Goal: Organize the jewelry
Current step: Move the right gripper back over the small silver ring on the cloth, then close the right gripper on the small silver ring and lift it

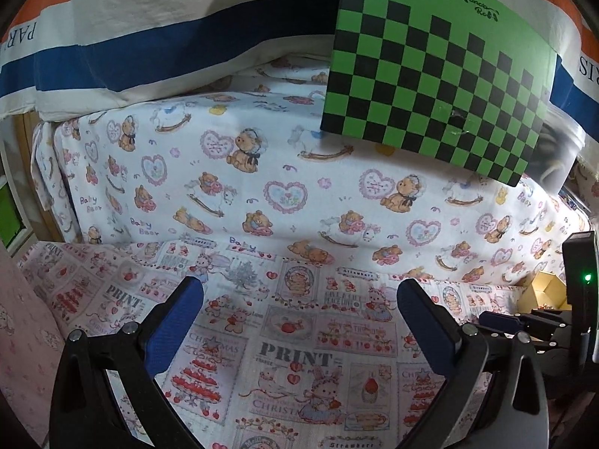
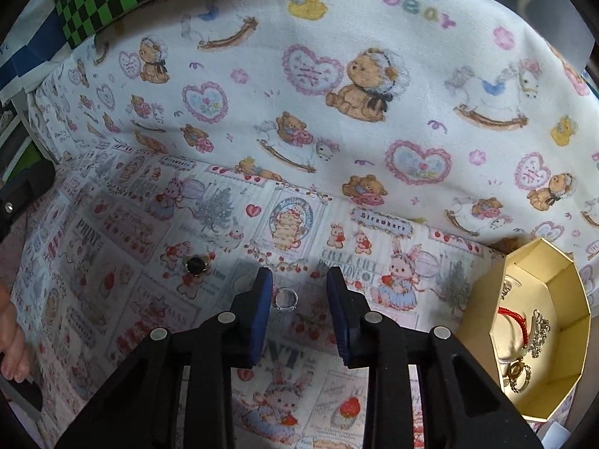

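In the right wrist view, a clear silver ring (image 2: 286, 298) lies on the printed cloth between my right gripper's (image 2: 299, 292) open blue fingers, closer to the left finger (image 2: 262, 299). A ring with a black stone (image 2: 195, 264) lies further left. A cream octagonal box (image 2: 543, 333) at the right holds a red cord, a silver chain and gold pieces. My left gripper (image 1: 299, 307) is open and empty above the cloth in the left wrist view. The box corner (image 1: 543, 292) and the right gripper (image 1: 524, 325) show at that view's right edge.
A bear-print cloth (image 2: 337, 112) rises as a wall behind the work surface. A green and black checkered board (image 1: 438, 75) leans at the top right of the left wrist view, over a striped fabric (image 1: 168, 37). A hand (image 2: 11, 336) shows at the right wrist view's left edge.
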A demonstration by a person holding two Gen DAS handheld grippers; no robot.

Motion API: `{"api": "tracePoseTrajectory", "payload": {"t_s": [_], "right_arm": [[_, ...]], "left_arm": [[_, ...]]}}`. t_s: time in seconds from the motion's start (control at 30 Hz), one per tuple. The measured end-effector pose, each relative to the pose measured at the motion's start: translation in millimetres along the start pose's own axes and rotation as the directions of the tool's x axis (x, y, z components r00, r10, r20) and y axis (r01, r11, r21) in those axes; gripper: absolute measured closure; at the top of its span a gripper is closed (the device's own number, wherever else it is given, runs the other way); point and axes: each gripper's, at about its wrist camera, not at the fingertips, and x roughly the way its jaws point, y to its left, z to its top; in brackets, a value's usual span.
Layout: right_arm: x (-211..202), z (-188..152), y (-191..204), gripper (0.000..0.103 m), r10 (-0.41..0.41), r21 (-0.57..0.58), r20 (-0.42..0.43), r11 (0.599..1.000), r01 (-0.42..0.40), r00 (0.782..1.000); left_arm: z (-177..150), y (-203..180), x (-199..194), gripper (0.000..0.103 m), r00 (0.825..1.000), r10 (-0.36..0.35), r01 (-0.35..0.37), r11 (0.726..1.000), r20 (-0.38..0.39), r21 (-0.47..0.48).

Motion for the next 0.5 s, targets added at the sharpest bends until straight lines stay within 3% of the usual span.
{"api": "tracePoseTrajectory", "payload": {"t_s": [0.03,0.13,0.33,0.5], "right_arm": [[0,0,1,0.089,0.005,-0.007,0.006,1.000,-0.005,1.000],[4,1,5,0.098,0.028,0.000,0.020,1.000,-0.028,0.999],[-9,-11,-3,0.099,0.066,0.009,0.078,0.998,-0.067,0.995],[-27,-15,-21,0.099,0.143,0.068,0.102,0.986,-0.150,0.984]], "left_arm": [[0,-1,-1,0.000,1.000,0.004,-0.004,1.000,0.004,0.005],[-1,-5,-2,0.001,1.000,0.017,-0.017,1.000,0.014,0.024],[0,-7,-4,0.000,1.000,0.007,-0.008,1.000,0.018,0.026],[1,-4,-5,0.000,1.000,0.005,-0.006,1.000,0.021,0.015]]}}
